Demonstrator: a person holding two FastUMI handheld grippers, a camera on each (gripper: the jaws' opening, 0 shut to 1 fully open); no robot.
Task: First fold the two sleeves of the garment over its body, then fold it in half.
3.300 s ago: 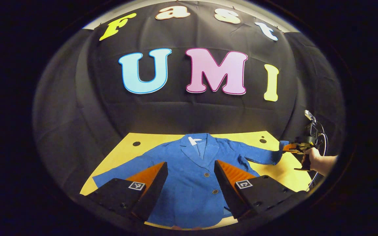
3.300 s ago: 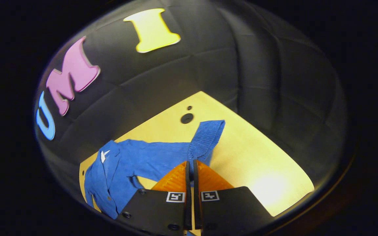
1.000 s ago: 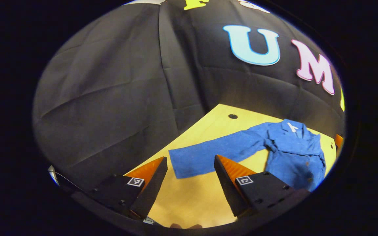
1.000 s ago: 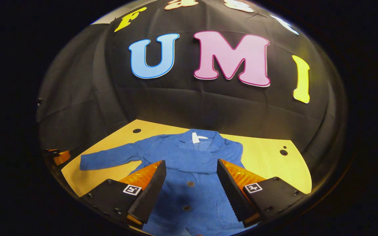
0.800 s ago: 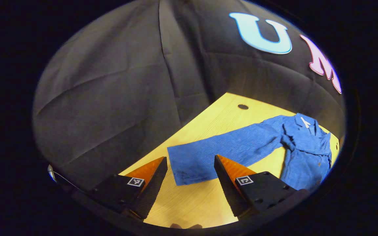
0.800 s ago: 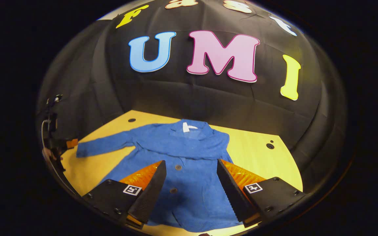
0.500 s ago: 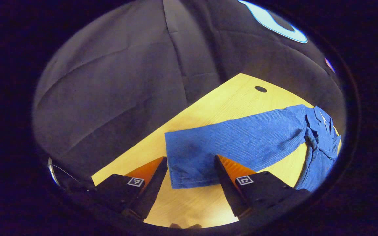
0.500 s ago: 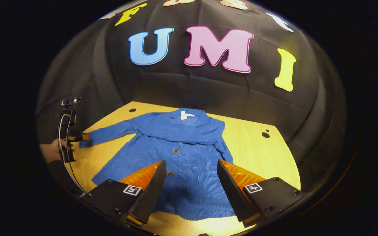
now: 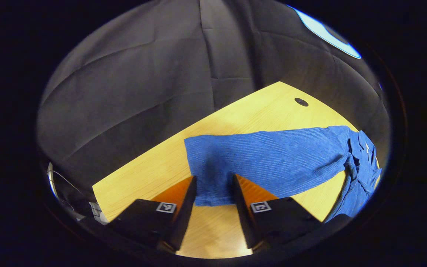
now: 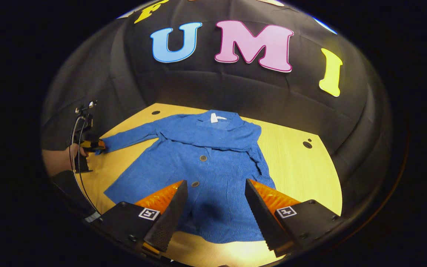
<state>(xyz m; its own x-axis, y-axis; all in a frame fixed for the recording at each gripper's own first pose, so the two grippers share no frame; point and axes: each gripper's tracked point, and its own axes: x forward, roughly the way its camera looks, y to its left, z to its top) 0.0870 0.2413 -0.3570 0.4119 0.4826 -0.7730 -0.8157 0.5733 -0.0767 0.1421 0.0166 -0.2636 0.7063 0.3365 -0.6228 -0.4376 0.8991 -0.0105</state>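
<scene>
Blue ribbed cloth lies right between your fingers in the left gripper view: the cuff end of the jacket's left sleeve (image 9: 265, 159) reaches in from ahead and to the right, flat on the wooden table (image 9: 235, 115). Your left gripper (image 9: 213, 185) has its fingers (image 9: 184, 200) part-way closed around that cuff, one on each side, with a gap showing between each finger and the cloth, so it is not pinching anything yet. Push the tips a little further forward so they reach past the hem, lower them until the under finger slides beneath the fabric, then squeeze. Take both layers of the sleeve, not just the top one, or the cuff may peel open as you lift. The table's edge is close on your left, so keep the lift short and sweep to the right toward the jacket's body.

From the right gripper view, the blue jacket (image 10: 213, 167) is spread face up straight ahead, collar away from you and hem nearest the tool, buttons down the middle. Its right sleeve (image 10: 221, 137) appears to lie folded across the chest already. Your right gripper (image 10: 213, 196) hovers above the hem with its fingers spread wide and nothing between them. Far to the left, your other hand (image 10: 61, 157) holds the left gripper at the outstretched cuff. Leave the right tool where it is, or rest it lightly on the jacket's body to stop the cloth sliding while the sleeve comes over.
</scene>
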